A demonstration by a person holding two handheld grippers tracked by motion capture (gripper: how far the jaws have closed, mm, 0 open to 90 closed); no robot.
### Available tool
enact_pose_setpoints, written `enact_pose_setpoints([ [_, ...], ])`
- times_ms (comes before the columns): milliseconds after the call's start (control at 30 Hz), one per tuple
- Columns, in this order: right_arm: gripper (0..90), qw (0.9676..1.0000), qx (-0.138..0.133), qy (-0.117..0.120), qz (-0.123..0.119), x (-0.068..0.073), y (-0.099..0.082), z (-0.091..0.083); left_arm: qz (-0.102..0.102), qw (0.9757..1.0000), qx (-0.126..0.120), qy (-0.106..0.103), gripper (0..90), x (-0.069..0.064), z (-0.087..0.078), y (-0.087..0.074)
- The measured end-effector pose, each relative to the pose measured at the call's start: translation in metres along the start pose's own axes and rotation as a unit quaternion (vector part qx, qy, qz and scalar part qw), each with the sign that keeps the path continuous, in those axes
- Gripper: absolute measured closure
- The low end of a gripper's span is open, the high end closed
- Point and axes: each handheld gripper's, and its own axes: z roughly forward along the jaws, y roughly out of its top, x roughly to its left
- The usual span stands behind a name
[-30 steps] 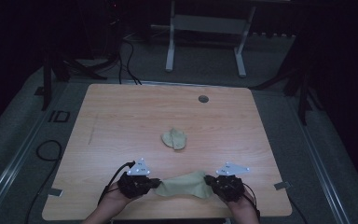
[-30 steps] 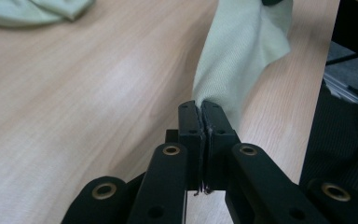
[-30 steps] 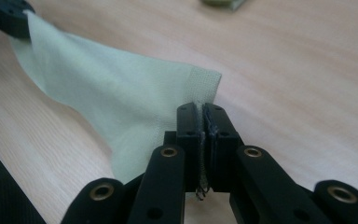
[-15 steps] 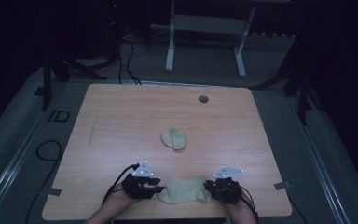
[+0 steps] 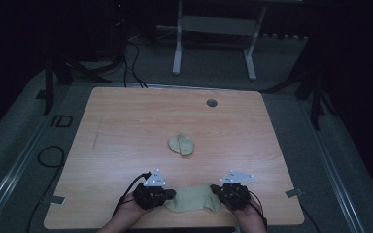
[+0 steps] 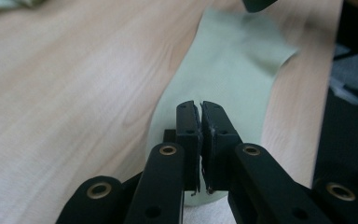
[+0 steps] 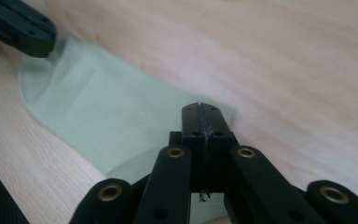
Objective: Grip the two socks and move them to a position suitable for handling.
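Note:
A pale green cloth (image 5: 193, 199) lies flat near the table's front edge, spanning the gap between my two grippers. My left gripper (image 5: 172, 194) sits at its left end and my right gripper (image 5: 214, 192) at its right end. In the left gripper view the jaws (image 6: 200, 105) meet over the cloth (image 6: 233, 65), pinching its near end. In the right gripper view the jaws (image 7: 199, 106) are pressed together on a corner of the cloth (image 7: 102, 116), with the left gripper's jaw (image 7: 18, 28) at the far end. Both pairs of jaws have just been closing.
A second, crumpled green cloth (image 5: 181, 144) lies in the middle of the wooden table (image 5: 126, 121). A round cable hole (image 5: 211, 103) sits near the far edge. The person's hands come in over the front edge. Cables trail off the left side.
The cloth hung stretched between the grippers a second ago, lay slacker and shorter half a second ago, and now spans them again. Both hands have stayed in place.

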Motion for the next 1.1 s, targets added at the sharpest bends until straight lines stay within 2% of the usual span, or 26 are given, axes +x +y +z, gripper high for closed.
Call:
enact_pose_setpoints([
  [33, 89.6, 1.0, 0.0, 0.0, 0.0, 0.0, 0.0, 0.0, 0.0, 1.0, 0.0, 0.0, 85.8, 0.0, 0.0, 0.0],
  [100, 89.4, 0.9998, 0.02, 0.002, -0.006, 0.003, -0.007, 0.009, -0.004, 0.9998, 0.02, 0.009, 85.8, 0.003, 0.006, -0.004],
  [167, 89.2, 0.9996, 0.029, -0.002, -0.006, 0.001, -0.01, 0.013, -0.009, 0.9998, 0.018, 0.006, 85.8, 0.007, 0.006, -0.005],
  [267, 88.1, 0.9997, 0.025, 0.005, 0.002, -0.001, -0.012, 0.012, -0.011, 0.9998, 0.016, 0.01, 85.8, 0.008, 0.006, -0.004],
  [433, 86.8, 0.9996, 0.027, -0.008, -0.002, -0.005, -0.014, 0.008, -0.002, 0.9999, 0.01, 0.008, 85.5, 0.01, 0.008, -0.004],
  [567, 86.9, 0.9996, 0.02, -0.009, 0.017, -0.009, -0.022, 0.002, 0.006, 1.0, 0.006, 0.003, 85.5, 0.008, 0.01, -0.004],
  [800, 86.2, 0.9996, 0.017, -0.012, 0.02, -0.008, -0.027, -0.002, 0.008, 1.0, -0.001, -0.001, 83.0, 0.009, 0.013, -0.002],
  [900, 84.8, 0.9995, 0.02, -0.009, 0.021, -0.008, -0.025, -0.001, 0.003, 1.0, -0.002, -0.004, 82.9, 0.011, 0.014, -0.001],
  [967, 84.2, 0.9995, 0.021, -0.003, 0.023, -0.009, -0.024, -0.001, 0.002, 0.9999, -0.007, -0.009, 79.6, 0.012, 0.012, -0.001],
  [1000, 83.6, 0.9994, 0.02, 0.007, 0.029, -0.01, -0.023, -0.002, -0.001, 0.9999, -0.01, -0.01, 79.2, 0.013, 0.01, 0.0],
  [1033, 82.6, 0.9994, 0.014, 0.013, 0.028, -0.009, -0.022, -0.004, 0.0, 0.9998, -0.014, -0.014, 74.6, 0.013, 0.007, 0.001],
  [1100, 81.1, 0.9996, 0.0, 0.013, 0.024, -0.008, -0.016, -0.011, 0.004, 0.9996, -0.026, -0.005, 67.5, 0.013, -0.001, 0.003],
])
